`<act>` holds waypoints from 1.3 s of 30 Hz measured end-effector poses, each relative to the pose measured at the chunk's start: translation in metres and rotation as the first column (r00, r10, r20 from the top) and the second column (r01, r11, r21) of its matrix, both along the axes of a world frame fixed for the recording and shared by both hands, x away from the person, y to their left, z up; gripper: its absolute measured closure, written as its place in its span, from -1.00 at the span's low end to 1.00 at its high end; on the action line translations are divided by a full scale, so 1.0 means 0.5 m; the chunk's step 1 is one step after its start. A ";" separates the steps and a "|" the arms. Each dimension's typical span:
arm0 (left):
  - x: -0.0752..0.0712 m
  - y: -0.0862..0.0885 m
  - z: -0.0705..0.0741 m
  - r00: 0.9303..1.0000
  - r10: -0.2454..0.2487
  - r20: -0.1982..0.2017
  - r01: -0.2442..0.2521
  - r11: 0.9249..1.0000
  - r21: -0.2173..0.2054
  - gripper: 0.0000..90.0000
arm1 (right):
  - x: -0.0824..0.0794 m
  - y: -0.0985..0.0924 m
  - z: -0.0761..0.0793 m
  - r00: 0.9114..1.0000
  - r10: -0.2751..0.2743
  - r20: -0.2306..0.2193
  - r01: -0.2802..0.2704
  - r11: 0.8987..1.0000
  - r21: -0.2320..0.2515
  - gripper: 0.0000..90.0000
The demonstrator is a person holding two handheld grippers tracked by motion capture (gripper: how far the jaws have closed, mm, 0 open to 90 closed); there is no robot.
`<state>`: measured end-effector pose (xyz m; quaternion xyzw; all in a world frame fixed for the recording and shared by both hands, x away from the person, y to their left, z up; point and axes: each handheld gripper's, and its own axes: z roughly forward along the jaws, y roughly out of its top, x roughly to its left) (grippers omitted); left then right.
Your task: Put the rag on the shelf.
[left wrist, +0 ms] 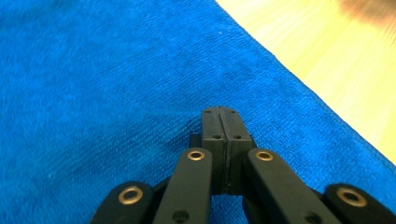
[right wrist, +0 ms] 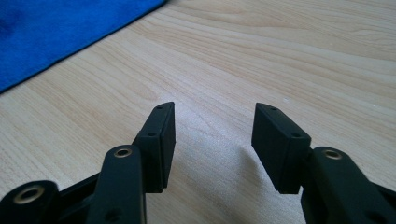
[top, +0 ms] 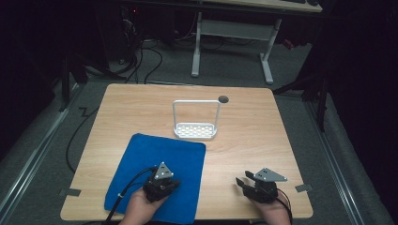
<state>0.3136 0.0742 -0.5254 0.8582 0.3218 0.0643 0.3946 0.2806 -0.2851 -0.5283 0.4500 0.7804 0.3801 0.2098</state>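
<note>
Nearest, over the near half of the blue terry cloth (top: 155, 150): left gripper (top: 170, 183), clenched pad to pad, tips down at the pile (left wrist: 221, 116). A small pucker in the fabric just at the tips; cannot tell whether a pinch of cloth is caught. Probably set there to grab or drag the cloth.

Right of the cloth, apart from it, low over bare light wooden table (top: 253, 140): right gripper (top: 241, 183), released, nothing between the pads (right wrist: 215, 126). Likely waiting in reserve, pointed toward the cloth's right edge.

The cloth itself spread flat at the table's near left, its near corner hanging slightly past the edge.

Just beyond the cloth's far right corner, not touching: white wire-framed rack with a perforated base (top: 196, 130), upright, empty, perhaps the place for hanging the cloth.

Farther beyond the cloth: dark round hole (top: 223, 99) in the tabletop, then a white-legged desk (top: 267, 61) on grey floor.

No brand, label or readable writing anywhere.
</note>
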 end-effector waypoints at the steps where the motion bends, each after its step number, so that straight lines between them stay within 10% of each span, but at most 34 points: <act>1: -0.002 0.000 0.003 1.000 0.003 0.006 -0.003 1.000 -0.014 0.97 | -0.001 -0.001 0.000 1.000 -0.001 0.000 0.001 1.000 0.002 0.13; 9: 0.017 0.157 0.026 0.984 0.174 0.030 -0.174 0.985 -0.022 0.83 | -0.003 0.009 0.007 1.000 0.020 0.007 -0.020 0.999 0.028 0.22; 15: 0.031 0.286 0.023 0.944 0.328 0.028 -0.328 0.944 0.031 0.96 | 0.013 0.058 0.015 0.996 0.086 0.000 -0.086 0.994 0.064 0.32; 19: 0.038 0.317 0.017 0.935 0.355 0.001 -0.354 0.934 0.048 0.98 | 0.044 0.126 0.032 0.987 0.158 0.016 -0.159 0.985 0.069 0.56; 24: 0.042 0.316 0.006 0.939 0.342 -0.021 -0.339 0.937 0.085 0.98 | 0.073 0.217 0.035 0.970 0.242 0.008 -0.243 0.969 0.043 0.99; 31: 0.044 0.322 0.002 0.941 0.336 -0.041 -0.333 0.941 0.060 0.99 | 0.091 0.272 0.002 0.947 0.311 -0.084 -0.316 0.946 -0.069 1.00; 39: 0.035 0.286 0.002 0.958 0.281 -0.050 -0.279 0.959 0.050 0.99 | 0.083 0.235 0.002 0.960 0.270 -0.079 -0.276 0.958 -0.077 1.00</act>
